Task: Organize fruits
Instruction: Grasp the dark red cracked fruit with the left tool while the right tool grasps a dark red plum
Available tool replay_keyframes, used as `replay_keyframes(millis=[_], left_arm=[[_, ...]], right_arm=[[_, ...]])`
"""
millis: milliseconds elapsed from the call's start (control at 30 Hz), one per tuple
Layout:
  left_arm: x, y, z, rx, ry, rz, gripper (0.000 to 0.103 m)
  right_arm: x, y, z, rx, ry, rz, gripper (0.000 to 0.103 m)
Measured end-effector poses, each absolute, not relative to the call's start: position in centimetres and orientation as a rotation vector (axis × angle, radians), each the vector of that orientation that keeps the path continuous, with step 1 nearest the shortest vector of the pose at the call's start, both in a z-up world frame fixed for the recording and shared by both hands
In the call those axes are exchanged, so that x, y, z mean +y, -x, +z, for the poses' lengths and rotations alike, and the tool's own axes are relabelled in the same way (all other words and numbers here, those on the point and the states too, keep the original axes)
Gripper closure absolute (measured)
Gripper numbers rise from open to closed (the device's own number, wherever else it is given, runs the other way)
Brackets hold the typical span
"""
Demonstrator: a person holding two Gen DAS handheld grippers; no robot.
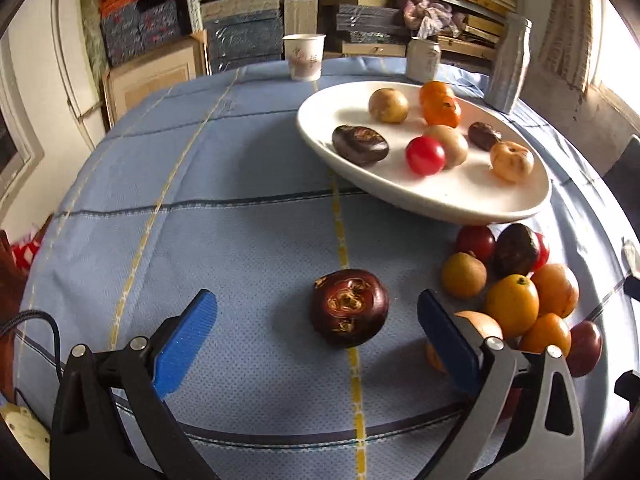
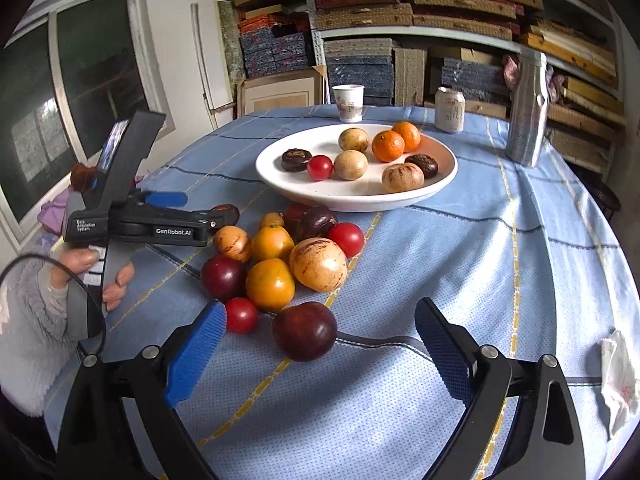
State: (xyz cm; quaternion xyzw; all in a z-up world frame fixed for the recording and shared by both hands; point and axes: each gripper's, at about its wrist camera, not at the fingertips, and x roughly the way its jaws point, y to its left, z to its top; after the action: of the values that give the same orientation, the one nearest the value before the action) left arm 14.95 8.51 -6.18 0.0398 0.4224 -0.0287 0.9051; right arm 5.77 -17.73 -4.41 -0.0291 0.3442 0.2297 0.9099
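Note:
My left gripper (image 1: 316,316) is open, its blue pads on either side of a dark brown water chestnut (image 1: 349,307) that lies on the blue cloth. A pile of loose fruit (image 1: 516,280) lies to its right. The white plate (image 1: 440,196) behind holds several fruits. My right gripper (image 2: 320,330) is open, with a dark red plum (image 2: 305,330) between its fingers on the cloth. The fruit pile (image 2: 276,256) lies just beyond it, before the plate (image 2: 356,196). The left gripper also shows in the right wrist view (image 2: 224,212), at the pile's left edge.
A paper cup (image 2: 349,102), a can (image 2: 449,109) and a silver bottle (image 2: 526,108) stand behind the plate. A crumpled tissue (image 2: 618,380) lies at the table's right edge. Stacked boxes fill the shelves behind. A window is at left.

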Motion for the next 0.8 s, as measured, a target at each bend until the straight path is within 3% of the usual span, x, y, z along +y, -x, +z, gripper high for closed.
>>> replay_keyframes(millis=[400, 467, 533, 633, 800], left_arm=[[10.2, -16.0, -7.0, 0.911, 0.003, -0.042, 0.005], [9.9, -15.8, -6.9, 0.905, 0.001, -0.051, 0.013], [9.8, -15.7, -6.9, 0.912, 0.037, -0.101, 0.033], [9.9, -15.7, -7.1, 0.918, 0.056, -0.115, 0.034], [9.5, -15.6, -7.3, 0.913, 0.025, -0.095, 0.034]], right_arm=[[-17.4, -5.5, -4.6, 0.713, 0.092, 0.470, 0.008], [-17.5, -5.4, -4.7, 0.714, 0.089, 0.472, 0.009], [-17.5, -5.5, -4.8, 0.718, 0.088, 0.477, 0.014], [-17.4, -5.7, -5.0, 0.736, 0.087, 0.491, 0.025], [-17.3, -6.2, -5.6, 0.770, 0.084, 0.497, 0.032]])
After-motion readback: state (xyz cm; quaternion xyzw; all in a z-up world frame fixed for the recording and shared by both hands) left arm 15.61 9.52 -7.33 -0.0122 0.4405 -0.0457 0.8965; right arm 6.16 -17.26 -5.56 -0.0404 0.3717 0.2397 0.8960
